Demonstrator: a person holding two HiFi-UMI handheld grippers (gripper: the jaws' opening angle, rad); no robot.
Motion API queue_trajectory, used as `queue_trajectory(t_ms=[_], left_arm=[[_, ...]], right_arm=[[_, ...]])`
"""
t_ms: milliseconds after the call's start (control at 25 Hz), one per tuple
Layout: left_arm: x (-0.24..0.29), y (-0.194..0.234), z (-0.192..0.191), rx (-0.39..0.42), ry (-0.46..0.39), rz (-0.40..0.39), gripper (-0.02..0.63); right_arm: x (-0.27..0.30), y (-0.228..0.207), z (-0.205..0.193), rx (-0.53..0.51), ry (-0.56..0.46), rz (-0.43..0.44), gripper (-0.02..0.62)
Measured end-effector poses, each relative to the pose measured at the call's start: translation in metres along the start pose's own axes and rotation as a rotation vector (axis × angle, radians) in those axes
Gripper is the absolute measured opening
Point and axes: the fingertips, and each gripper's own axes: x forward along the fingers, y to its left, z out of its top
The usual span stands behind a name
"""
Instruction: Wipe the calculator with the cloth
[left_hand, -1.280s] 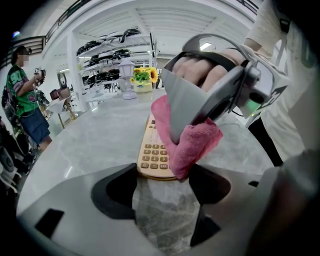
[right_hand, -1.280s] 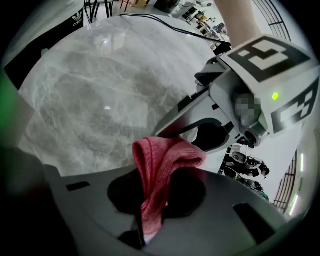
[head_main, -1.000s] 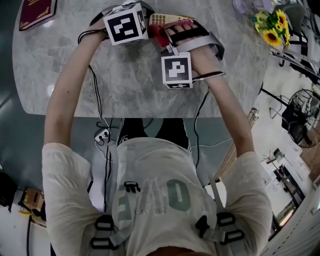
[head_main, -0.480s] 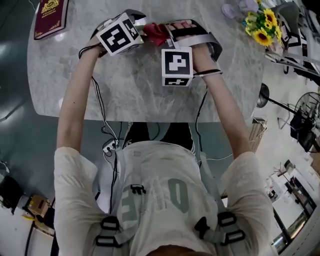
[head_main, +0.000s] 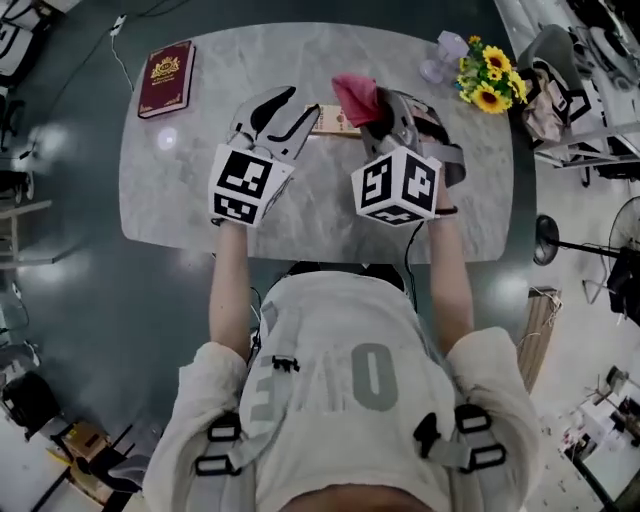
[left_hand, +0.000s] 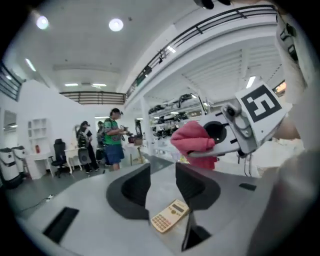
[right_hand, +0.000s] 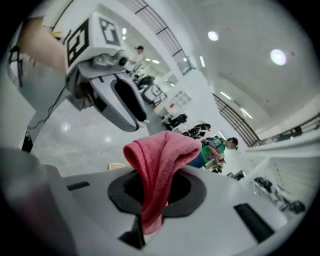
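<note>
Gripping a folded pink-red cloth (right_hand: 159, 165), the right gripper (right_hand: 157, 192) has its two black-padded jaws pressed together on the fabric. The cloth rises out of the jaws in a soft hump and a short tail hangs below them. The left gripper (left_hand: 162, 176) holds nothing: its jaws stand narrowly apart and have just been closing, with no object touching either pad. Through the gap between those jaws shows the small cream-coloured rectangular calculator (left_hand: 170, 216), lying flat and keys-up on the grey marble table with rounded corners (head_main: 180, 190), below and beyond the left fingertips and apart from them. From the head view the calculator sits between the two sets of jaws, just beside the left tips and partly hidden under the cloth-bearing right tips. Both grippers hang above the tabletop, side by side. Well off to the outer side of the left jaws lies a maroon hardback book with a gold crest (head_main: 167, 78). Beyond the right jaws, at the table's far corner, stand a bunch of yellow sunflowers (head_main: 485, 82) and a clear glass (head_main: 443, 55).
</note>
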Motion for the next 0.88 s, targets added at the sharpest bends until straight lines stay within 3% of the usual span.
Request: queue_trajectory(t_ms=[160, 280, 520, 600, 880], left_arm=[[-0.044, -0.009, 0.037, -0.068, -0.153, 0.199, 0.079], [-0.063, -0.023, 0.051, -0.056, -0.224, 0.274, 0.029], [-0.068, -0.036, 0.060, -0.065, -0.290, 0.302, 0.021], [-0.065, -0.040, 0.058, -0.072, -0.286, 0.290, 0.020], [-0.066, -0.039, 0.057, -0.082, -0.284, 0.279, 0.020]], right_arm=[[-0.051, -0.009, 0.001, 0.185, -0.076, -0.134, 0.057], [-0.073, -0.001, -0.006, 0.262, -0.100, -0.208, 0.057], [-0.086, 0.023, -0.027, 0.692, -0.193, -0.148, 0.055], [-0.091, 0.030, -0.034, 0.730, -0.179, -0.144, 0.055], [-0.091, 0.031, -0.034, 0.706, -0.157, -0.161, 0.055]])
